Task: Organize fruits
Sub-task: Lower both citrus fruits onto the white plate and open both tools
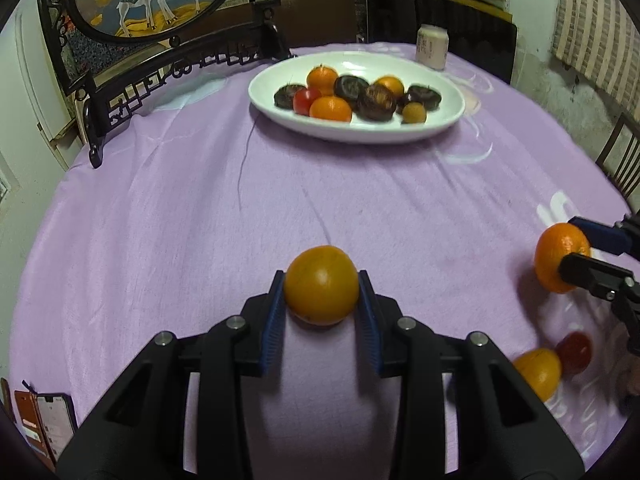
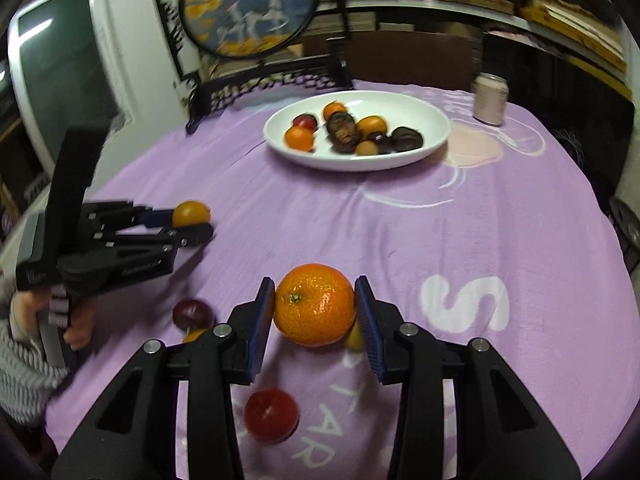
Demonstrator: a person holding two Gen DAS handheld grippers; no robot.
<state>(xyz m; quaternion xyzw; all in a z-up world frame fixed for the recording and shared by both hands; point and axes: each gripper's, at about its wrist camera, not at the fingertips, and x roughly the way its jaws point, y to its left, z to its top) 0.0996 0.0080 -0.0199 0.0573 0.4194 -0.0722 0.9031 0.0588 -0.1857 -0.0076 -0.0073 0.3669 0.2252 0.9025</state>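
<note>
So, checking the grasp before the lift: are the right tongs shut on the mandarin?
Shut: both pads of the right tongs press the mandarin.

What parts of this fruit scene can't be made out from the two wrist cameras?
- Small yellow fruit, right wrist view: mostly hidden behind the mandarin in the right gripper.
- Dark fruits on the white plate, both views: blurred, kind unclear.
- Can label: too small to read.
- Phone, left wrist view: cut off by the edge.
</note>
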